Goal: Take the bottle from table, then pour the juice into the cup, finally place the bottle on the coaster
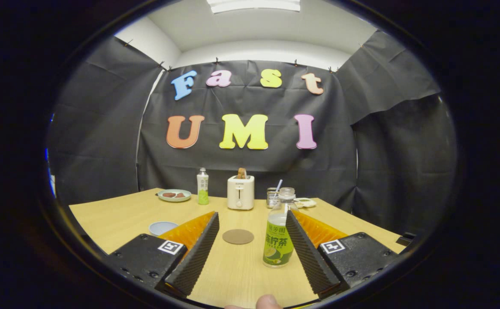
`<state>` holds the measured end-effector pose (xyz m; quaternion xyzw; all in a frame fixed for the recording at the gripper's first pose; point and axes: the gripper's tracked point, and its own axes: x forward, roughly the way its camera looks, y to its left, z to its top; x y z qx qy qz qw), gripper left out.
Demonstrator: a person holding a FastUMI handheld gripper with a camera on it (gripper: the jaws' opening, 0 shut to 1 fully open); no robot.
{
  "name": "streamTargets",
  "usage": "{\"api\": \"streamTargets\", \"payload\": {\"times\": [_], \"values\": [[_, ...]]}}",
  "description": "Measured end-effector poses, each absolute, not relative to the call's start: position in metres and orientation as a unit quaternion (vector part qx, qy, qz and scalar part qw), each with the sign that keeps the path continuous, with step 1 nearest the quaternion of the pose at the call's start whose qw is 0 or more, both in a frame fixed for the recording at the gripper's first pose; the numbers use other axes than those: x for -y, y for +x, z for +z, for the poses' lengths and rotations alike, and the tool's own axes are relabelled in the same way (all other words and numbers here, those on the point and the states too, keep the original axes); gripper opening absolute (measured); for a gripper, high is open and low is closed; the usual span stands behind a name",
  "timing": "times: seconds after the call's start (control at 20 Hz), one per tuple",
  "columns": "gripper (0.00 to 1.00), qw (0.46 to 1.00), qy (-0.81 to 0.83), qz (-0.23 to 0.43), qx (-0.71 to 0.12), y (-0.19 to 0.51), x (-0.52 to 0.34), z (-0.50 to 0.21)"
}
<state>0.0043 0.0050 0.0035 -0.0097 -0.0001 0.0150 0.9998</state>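
A clear uncapped bottle [278, 235] with a green label stands upright on the wooden table [112, 214], close against the inner side of the right finger [310, 253]. My gripper [250, 221] is open, and the left finger [196, 253] is well apart from the bottle. A round brown coaster [238, 236] lies flat just ahead, between the two fingers. Beyond the left finger sits a pale blue cup [162, 227], partly hidden by it.
At the back of the table stand a white toaster [240, 192] with toast in it, a second green bottle [203, 187], a plate [174, 195] with food, a small metal holder [272, 197] and a little dish [305, 202]. A fingertip [268, 302] shows at the near edge.
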Motion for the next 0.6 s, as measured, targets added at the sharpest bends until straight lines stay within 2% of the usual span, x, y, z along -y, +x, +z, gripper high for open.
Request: {"api": "streamTargets", "payload": {"times": [0.35,0.6], "values": [[1.0,1.0,-0.016,0.01,-0.004,0.013,0.014,0.007],[1.0,0.999,0.001,0.008,-0.043,0.036,0.034,-0.02]]}}
